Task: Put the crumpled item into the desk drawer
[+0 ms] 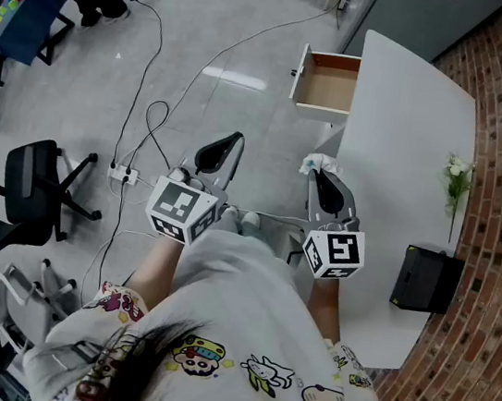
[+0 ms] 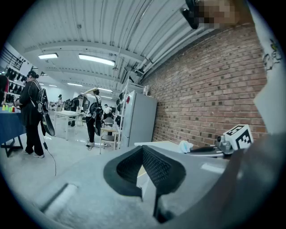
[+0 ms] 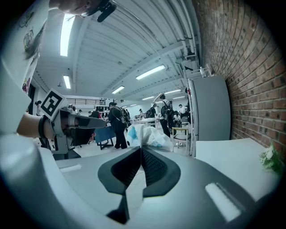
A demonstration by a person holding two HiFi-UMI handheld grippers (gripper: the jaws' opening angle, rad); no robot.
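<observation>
While held out just off the desk's (image 1: 405, 171) left edge, clamped shut with the right gripper (image 1: 317, 173) (image 3: 141, 147) on the white crumpled item (image 1: 317, 165) (image 3: 145, 134), pinched at the very tips. Well short of the open drawer (image 1: 329, 83) jutting from that edge's far end. Closed on nothing with the left gripper (image 1: 237, 139) (image 2: 143, 146), over the floor alongside.

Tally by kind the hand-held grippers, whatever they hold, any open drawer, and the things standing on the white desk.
Hand-held grippers: 2 (left hand-held gripper, right hand-held gripper)
Crumpled item, pinched by the right one: 1
Open drawer: 1
Black box on the desk: 1
Flower sprig on the desk: 1
Total: 6
</observation>
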